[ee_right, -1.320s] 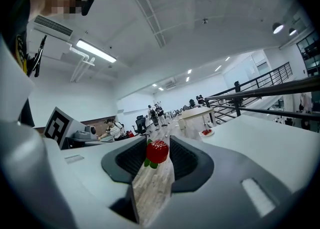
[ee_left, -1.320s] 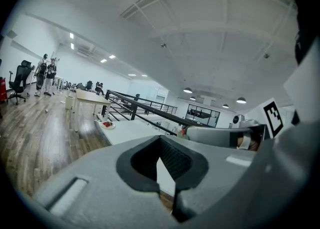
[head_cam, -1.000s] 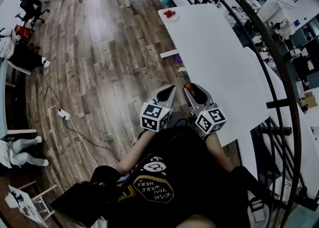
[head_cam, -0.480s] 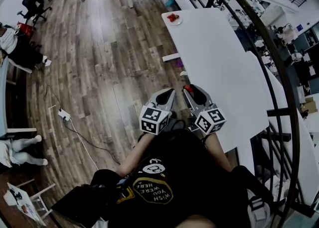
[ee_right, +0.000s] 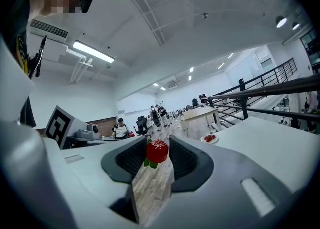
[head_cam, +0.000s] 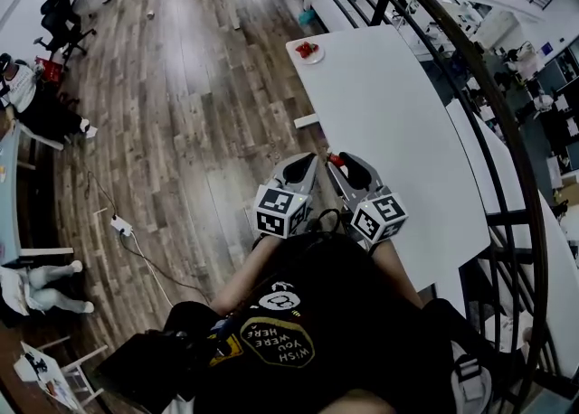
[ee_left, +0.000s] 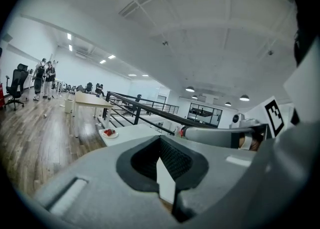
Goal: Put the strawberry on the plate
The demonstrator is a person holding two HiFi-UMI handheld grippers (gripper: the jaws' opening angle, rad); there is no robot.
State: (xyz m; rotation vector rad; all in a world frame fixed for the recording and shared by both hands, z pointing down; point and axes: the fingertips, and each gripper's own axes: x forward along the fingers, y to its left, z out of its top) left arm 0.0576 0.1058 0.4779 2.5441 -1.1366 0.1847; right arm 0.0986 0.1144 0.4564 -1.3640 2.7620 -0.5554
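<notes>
Gripping strawberry (ee_right: 157,151) in right hand-held gripper (head_cam: 338,163).
Beside it, left hand-held gripper (ee_left: 160,145) squeezed shut; plate (head_cam: 310,53) well apart on tabletop (head_cam: 389,114).

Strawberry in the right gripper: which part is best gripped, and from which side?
The strawberry is best taken across its rounded red body, from the side, with a pad on each flank, as the right gripper holds it now. Its green leaves poke out low, likely too flimsy to pinch.

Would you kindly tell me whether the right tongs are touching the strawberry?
Touching. The right gripper view shows the strawberry pinched in mid-air between both pads of the right tongs, with no gap on either side.
</notes>
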